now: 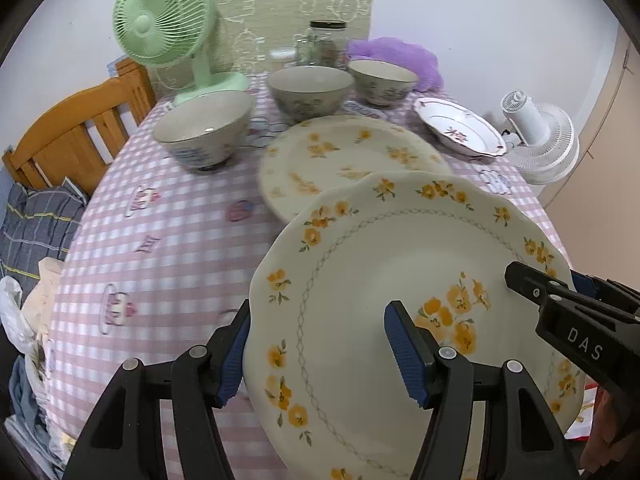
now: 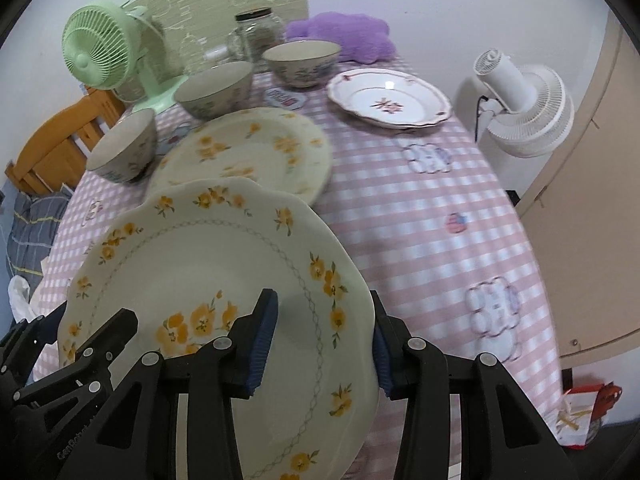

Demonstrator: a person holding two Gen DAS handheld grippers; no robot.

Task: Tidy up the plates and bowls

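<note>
A cream plate with yellow flowers [image 1: 400,264] [image 2: 200,264] is held above the pink checked table between both grippers. My left gripper [image 1: 320,352] is shut on its left rim. My right gripper [image 2: 322,348] is shut on its right rim and shows at the right of the left wrist view [image 1: 560,300]. A second yellow-flowered plate [image 1: 352,160] [image 2: 244,148] lies on the table just beyond. Three bowls stand behind it: left [image 1: 204,128] [image 2: 122,148], middle [image 1: 310,88] [image 2: 214,88], right [image 1: 382,80] [image 2: 302,60]. A white plate with a red flower [image 1: 460,126] [image 2: 388,96] lies at the far right.
A green fan [image 1: 168,20] [image 2: 100,44], glass jars [image 1: 326,42] [image 2: 256,32] and a purple cushion [image 1: 396,56] [image 2: 344,36] stand at the table's back. A white fan [image 1: 536,136] [image 2: 524,104] is off the right edge. A wooden chair [image 1: 76,128] is at the left.
</note>
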